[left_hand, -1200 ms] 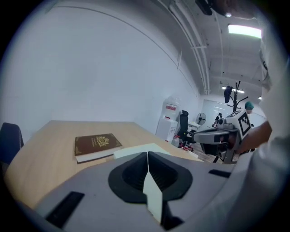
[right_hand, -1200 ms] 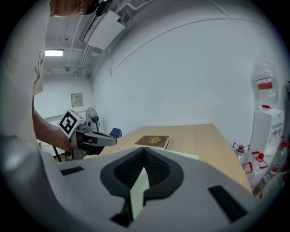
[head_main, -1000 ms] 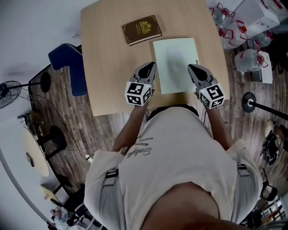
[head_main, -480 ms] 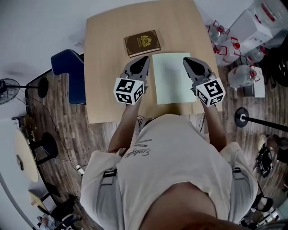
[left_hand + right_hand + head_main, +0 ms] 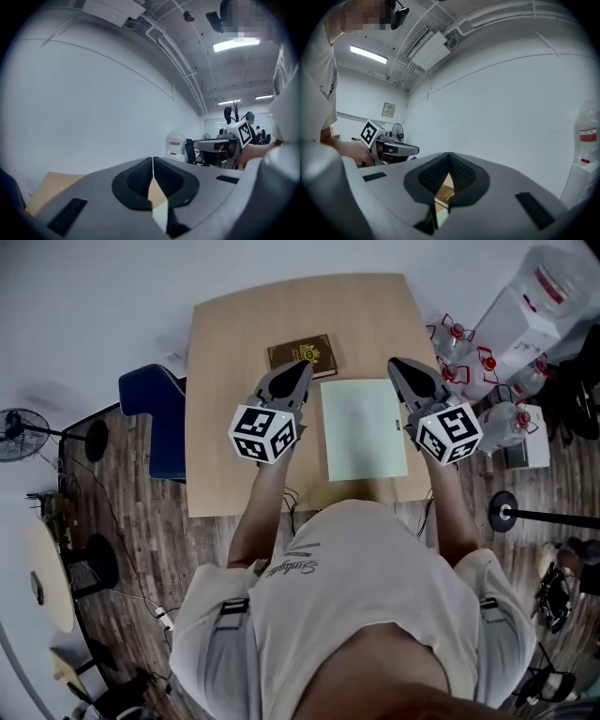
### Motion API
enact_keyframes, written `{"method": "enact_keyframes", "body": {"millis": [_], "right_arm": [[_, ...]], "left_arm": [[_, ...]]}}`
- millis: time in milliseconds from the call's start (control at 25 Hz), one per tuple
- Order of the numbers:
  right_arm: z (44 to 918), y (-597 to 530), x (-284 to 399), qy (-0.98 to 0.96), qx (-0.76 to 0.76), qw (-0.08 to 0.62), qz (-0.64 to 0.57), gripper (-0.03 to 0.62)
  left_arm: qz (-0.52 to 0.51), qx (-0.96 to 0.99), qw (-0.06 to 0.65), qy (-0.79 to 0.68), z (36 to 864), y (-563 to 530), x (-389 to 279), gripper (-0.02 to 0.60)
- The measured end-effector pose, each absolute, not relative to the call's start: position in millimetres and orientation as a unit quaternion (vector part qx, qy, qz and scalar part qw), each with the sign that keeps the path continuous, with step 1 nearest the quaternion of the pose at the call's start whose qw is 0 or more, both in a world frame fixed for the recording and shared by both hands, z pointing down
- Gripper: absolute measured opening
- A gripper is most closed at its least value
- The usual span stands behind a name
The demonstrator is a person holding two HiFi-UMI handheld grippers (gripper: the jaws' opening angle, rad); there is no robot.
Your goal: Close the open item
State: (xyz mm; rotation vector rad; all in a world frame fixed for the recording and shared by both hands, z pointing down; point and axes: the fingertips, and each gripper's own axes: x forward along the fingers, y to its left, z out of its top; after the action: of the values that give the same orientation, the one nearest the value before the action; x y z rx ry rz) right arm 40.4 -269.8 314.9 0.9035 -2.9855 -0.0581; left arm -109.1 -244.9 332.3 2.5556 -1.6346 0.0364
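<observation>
- Left gripper: you hold it above the table, at 10 o'clock from the pale green item. Its jaws are pressed together with nothing between them; its own view shows the tips meeting.
- Right gripper: you hold it above the table at 1 o'clock from the same item. Its jaws also meet, on nothing.
- Pale green item: a flat, thin rectangle lying on the near half of the table, between your two grippers and clear of both. From above it shows one plain face. You cannot tell from here whether it lies open, or which side is the spine. There is a small dark mark on its 3 o'clock edge.
- Brown book: it lies shut with its gold-stamped cover up, at 11 o'clock from the green item. The left gripper's tip overlaps it in the head view.
- Handling, as a judgement: the green item looks light and limp, more card or paper than board. It will likely bow if you lift it by one corner and slide on the smooth wood if you push it.
- Hold, as a judgement: part one gripper and take the free long edge near its middle. Rest the other gripper's tip on the opposite side so the item cannot skate. Pinch lightly, because thin leaves crease.
</observation>
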Motion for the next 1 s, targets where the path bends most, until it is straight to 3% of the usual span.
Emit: {"method": "enact_keyframes", "body": {"millis": [600,1000], "right_arm": [[262.4,-287.9,46.9,-0.948,0.312,-0.016,-0.057,-0.005],[284.5,-290.0,45.8,-0.952,0.306,-0.02,-0.018,-0.005]], "left_arm": [[0.016,0.837,0.006,-0.546,292.5,-257.2,-121.1,0.017],[0.045,0.838,-0.004,-0.543,301.9,-254.4,-110.5,0.016]]}}
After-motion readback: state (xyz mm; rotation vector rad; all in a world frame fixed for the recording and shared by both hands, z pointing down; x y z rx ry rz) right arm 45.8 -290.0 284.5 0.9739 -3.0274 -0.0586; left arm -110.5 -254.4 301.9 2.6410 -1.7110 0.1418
